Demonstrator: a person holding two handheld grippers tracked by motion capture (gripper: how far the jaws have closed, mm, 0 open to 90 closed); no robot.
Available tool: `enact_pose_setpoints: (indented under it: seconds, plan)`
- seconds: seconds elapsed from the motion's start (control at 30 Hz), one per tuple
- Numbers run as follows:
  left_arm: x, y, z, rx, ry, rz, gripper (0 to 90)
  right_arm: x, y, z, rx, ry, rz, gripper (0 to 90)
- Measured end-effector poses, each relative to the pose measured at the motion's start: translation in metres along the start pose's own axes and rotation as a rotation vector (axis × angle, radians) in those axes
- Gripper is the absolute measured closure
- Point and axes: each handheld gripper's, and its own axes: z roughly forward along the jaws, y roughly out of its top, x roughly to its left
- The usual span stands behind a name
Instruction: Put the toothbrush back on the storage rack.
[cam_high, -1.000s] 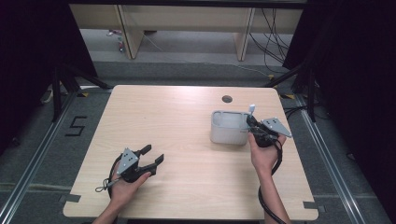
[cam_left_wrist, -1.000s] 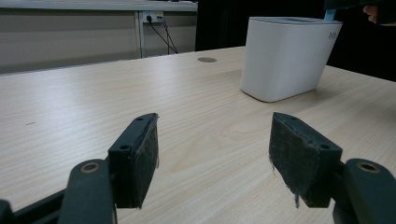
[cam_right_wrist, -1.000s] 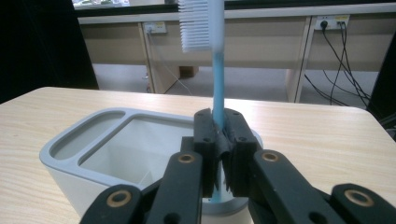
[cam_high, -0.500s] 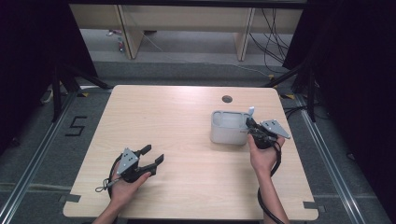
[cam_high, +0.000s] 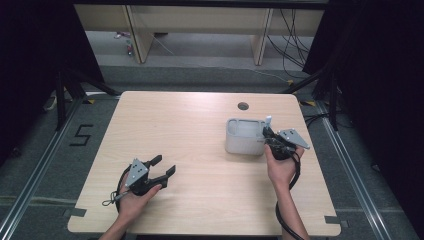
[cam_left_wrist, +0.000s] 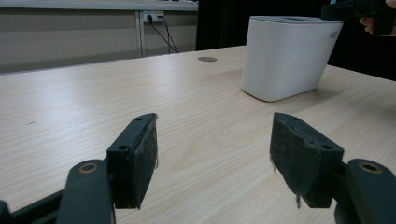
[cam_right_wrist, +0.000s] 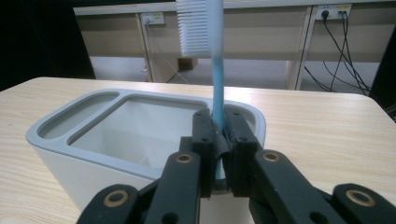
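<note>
A white holder box (cam_high: 244, 136) with two compartments stands on the right half of the table; it also shows as the holder box (cam_right_wrist: 116, 135) and the holder box (cam_left_wrist: 289, 56). My right gripper (cam_high: 269, 135) is at the box's right end, shut on a blue toothbrush (cam_right_wrist: 215, 88) held upright, its white bristle head (cam_right_wrist: 194, 28) at the top. The toothbrush tip (cam_high: 268, 119) pokes up beside the box. My left gripper (cam_high: 162, 166) rests near the table's front left, jaws open and nothing between the pads (cam_left_wrist: 140, 154).
The wooden table (cam_high: 190, 130) has a round cable hole (cam_high: 243, 106) behind the box. Shelving legs and cables stand on the floor beyond the table's far edge. A "5" mark (cam_high: 80, 135) is on the floor at the left.
The right gripper with the toothbrush has shifted very slightly beside the box. The left gripper has stayed put.
</note>
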Motion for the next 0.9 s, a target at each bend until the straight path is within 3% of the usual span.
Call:
enact_pose_setpoints:
  seconds: [0.23,0.27,0.3,0.37,0.43,0.53,0.57,0.7,0.9]
  plan:
    - [0.0,0.0,0.0,0.0,0.0,-0.003,31.9,0.001,0.001,-0.001,-0.001,-0.01,-0.016,76.3]
    - [0.0,0.0,0.0,0.0,0.0,-0.003,31.9,0.002,0.003,-0.001,-0.006,-0.013,-0.013,68.3]
    - [0.0,0.0,0.0,0.0,0.0,-0.002,31.9,0.002,0.003,-0.001,-0.006,-0.013,-0.013,68.3]
    - [0.0,0.0,0.0,0.0,0.0,-0.003,31.9,0.004,0.006,-0.005,-0.012,-0.021,-0.008,59.2]
    - [0.0,0.0,0.0,-0.001,0.0,-0.002,31.9,0.001,0.007,-0.006,-0.014,-0.014,-0.026,57.6]
    - [0.0,0.0,0.0,-0.001,0.0,-0.001,31.9,0.001,0.01,-0.011,-0.008,-0.021,-0.016,55.0]
    - [0.0,0.0,0.0,-0.001,0.0,0.0,31.8,0.0,0.011,-0.013,-0.014,-0.029,-0.039,54.6]
    - [0.0,0.0,0.0,-0.001,0.001,0.001,31.9,0.001,0.013,-0.02,-0.014,-0.013,-0.035,53.1]
    - [0.0,0.0,0.0,-0.002,0.001,0.001,31.8,0.004,0.01,-0.033,0.046,0.014,-0.037,50.5]
